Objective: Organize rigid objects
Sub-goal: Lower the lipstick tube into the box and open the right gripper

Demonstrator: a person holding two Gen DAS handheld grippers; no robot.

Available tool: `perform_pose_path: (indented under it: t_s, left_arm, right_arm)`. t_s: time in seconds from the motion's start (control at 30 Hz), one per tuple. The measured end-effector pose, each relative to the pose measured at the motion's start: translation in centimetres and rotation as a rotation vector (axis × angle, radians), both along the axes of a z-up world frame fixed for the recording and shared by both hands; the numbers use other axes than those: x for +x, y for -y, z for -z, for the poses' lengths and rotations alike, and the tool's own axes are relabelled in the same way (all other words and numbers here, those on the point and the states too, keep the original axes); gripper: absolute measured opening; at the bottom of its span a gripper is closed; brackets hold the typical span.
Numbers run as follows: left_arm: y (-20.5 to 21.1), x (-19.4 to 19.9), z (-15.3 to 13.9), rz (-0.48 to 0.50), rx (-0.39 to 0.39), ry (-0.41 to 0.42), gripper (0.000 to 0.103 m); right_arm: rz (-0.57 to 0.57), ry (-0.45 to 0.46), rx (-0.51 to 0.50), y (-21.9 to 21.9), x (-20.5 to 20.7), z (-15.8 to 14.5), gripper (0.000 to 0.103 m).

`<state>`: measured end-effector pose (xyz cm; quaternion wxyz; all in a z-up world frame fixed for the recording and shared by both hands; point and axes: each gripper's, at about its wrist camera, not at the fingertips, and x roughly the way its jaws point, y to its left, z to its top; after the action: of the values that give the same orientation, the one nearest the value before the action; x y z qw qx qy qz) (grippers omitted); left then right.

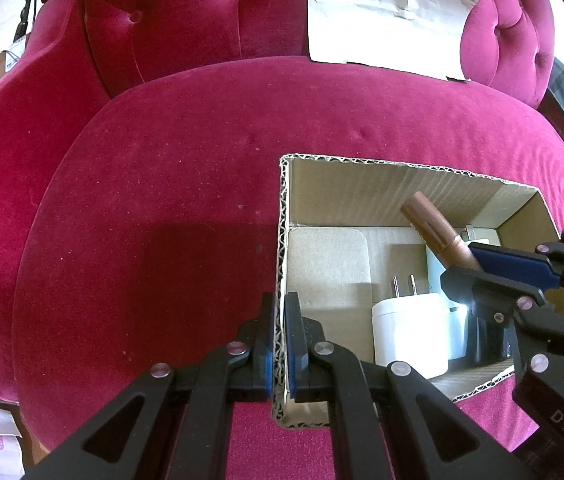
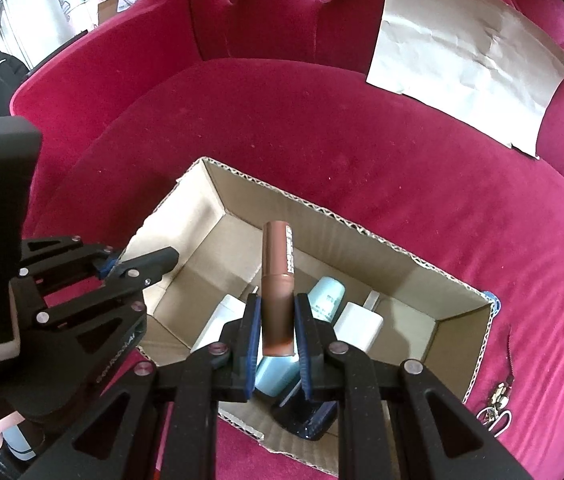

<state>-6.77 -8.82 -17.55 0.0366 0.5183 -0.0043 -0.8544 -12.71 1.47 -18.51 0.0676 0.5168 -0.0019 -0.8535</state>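
Note:
An open cardboard box [image 1: 362,188] [image 2: 362,240] sits on a red velvet seat. My left gripper [image 1: 279,336] is shut on the box's left wall; it also shows in the right wrist view [image 2: 137,268]. My right gripper [image 2: 275,312] is shut on a brown tube [image 2: 277,276] and holds it above the box; in the left wrist view the tube [image 1: 434,228] sticks out of that gripper [image 1: 478,264]. Inside lie a white plug charger [image 1: 410,332] [image 2: 221,320], a second white charger [image 2: 360,324], a pale blue bottle [image 2: 326,296] and a dark object [image 2: 306,420].
A crumpled sheet of paper [image 1: 386,20] [image 2: 466,56] leans on the seat back. A zipper pull and metal ring [image 2: 498,404] lie on the cushion right of the box. Tufted red cushion [image 1: 161,200] surrounds the box.

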Motion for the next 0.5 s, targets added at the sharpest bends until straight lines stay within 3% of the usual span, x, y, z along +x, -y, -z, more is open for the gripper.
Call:
perform_pose_path:
  t_s: [0.3, 0.37, 0.4, 0.43, 0.5]
  left_arm:
    - [-0.03, 0.01, 0.01, 0.0, -0.002, -0.001, 0.004]
    - [-0.04, 0.0, 0.01, 0.0, -0.003, 0.0, 0.004]
    - [-0.02, -0.01, 0.04, -0.001, -0.003, -0.001, 0.004]
    - [0.01, -0.05, 0.08, -0.001, -0.002, 0.0, 0.004]
    - [-0.04, -0.02, 0.08, -0.001, -0.002, 0.0, 0.004]
  right_arm:
    - [-0.017, -0.013, -0.007, 0.12, 0.11, -0.17, 0.017]
    - [-0.016, -0.026, 0.012, 0.16, 0.18, -0.38, 0.033]
    - [-0.013, -0.037, 0.022, 0.13, 0.23, -0.53, 0.052]
    - [-0.014, -0.048, 0.025, 0.11, 0.32, -0.63, 0.061]
    - [-0.017, -0.069, 0.029, 0.09, 0.45, -0.94, 0.067]
